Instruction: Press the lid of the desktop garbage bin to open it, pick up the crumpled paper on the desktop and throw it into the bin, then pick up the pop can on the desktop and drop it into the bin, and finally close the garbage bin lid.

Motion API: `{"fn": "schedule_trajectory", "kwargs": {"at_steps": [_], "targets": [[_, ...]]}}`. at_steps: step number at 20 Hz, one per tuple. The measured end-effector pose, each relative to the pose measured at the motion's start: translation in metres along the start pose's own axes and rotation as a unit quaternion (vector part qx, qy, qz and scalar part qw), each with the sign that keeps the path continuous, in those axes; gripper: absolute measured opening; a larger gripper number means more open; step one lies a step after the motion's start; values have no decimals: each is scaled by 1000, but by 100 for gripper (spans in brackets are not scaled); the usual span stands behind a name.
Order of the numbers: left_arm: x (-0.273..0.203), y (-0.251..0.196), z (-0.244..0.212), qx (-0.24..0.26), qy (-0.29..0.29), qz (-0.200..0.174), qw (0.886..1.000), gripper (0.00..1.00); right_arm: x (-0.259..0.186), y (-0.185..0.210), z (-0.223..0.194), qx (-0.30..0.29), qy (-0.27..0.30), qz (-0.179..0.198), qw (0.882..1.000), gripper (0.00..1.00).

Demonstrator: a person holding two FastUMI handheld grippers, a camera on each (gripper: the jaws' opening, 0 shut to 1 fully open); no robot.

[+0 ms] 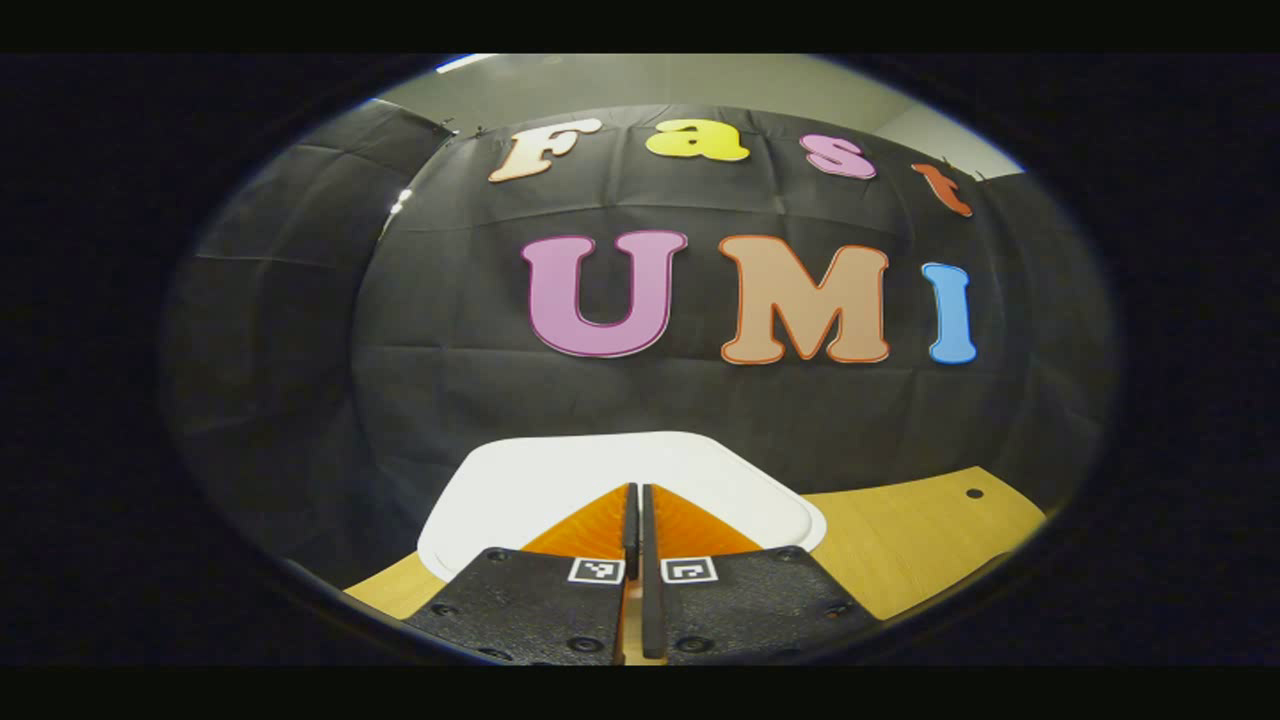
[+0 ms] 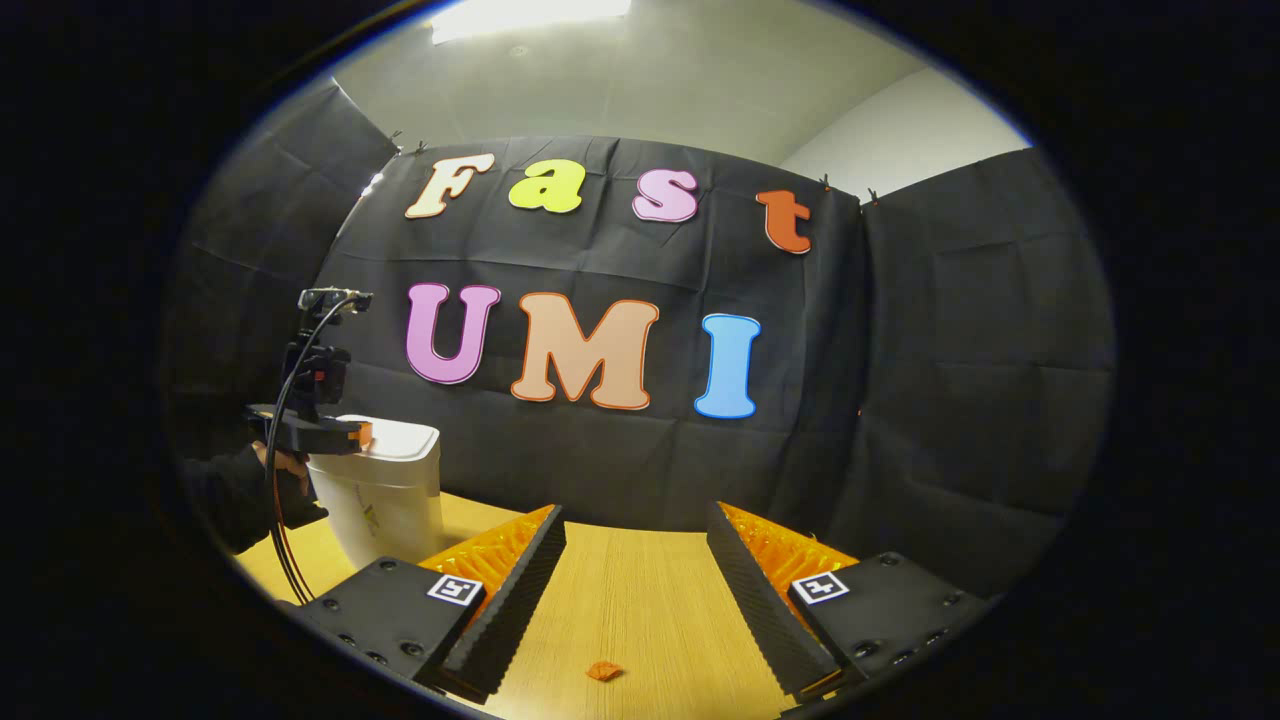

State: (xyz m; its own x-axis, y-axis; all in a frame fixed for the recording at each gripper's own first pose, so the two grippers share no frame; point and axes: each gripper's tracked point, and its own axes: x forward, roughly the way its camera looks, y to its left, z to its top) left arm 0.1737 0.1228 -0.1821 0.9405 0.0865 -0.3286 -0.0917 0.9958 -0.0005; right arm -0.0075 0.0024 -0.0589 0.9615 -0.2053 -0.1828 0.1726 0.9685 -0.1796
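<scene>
Bin (image 2: 385, 495) stands upright on desk (image 2: 640, 590), long axis vertical, lid (image 1: 560, 480) flat on top, facing up, seemingly not yet popped. Left tongs (image 1: 637, 500) sit directly over lid w/ fingers pressed together, nothing between them, tips aimed forward across the white surface. Prob. closed on purpose: shut fingers make one blunt point for pushing the lid down, so this reads as the press-to-open step. In right gripper view, same tool seen side-on at bin's top rim, tip on or just above lid; can't tell if touching. A hand (image 2: 285, 465) in dark sleeve holds it from behind.

Right tongs (image 2: 635, 560) spread wide, empty, low over bare desk, bin well off to their left. Likely waiting open, ready for the paper grab once the lid pops. Small orange scrap (image 2: 604, 670) lies on desk between and just ahead of their fingers; too small to say what it is.
</scene>
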Motion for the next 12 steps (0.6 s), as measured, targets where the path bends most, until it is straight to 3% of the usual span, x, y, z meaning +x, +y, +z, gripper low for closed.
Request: {"fn": "schedule_trajectory", "kwargs": {"at_steps": [5, 10, 11, 12], "targets": [[2, 3, -6, 1, 15, 13, 1000, 0, 6, 11, 0, 15, 4, 11, 1000, 96], [-14, -1, 39, -34, -55, 4, 998, 0, 3, 2, 9, 22, -14, 20, 999, 96], [-24, -8, 57, -39, -75, -9, 996, 10, 5, 2, 6, 26, -12, 24, 999, 96], [-35, -18, 73, -39, -92, -26, 995, 34, 7, 1, 5, 30, -9, 28, 999, 96]]}}
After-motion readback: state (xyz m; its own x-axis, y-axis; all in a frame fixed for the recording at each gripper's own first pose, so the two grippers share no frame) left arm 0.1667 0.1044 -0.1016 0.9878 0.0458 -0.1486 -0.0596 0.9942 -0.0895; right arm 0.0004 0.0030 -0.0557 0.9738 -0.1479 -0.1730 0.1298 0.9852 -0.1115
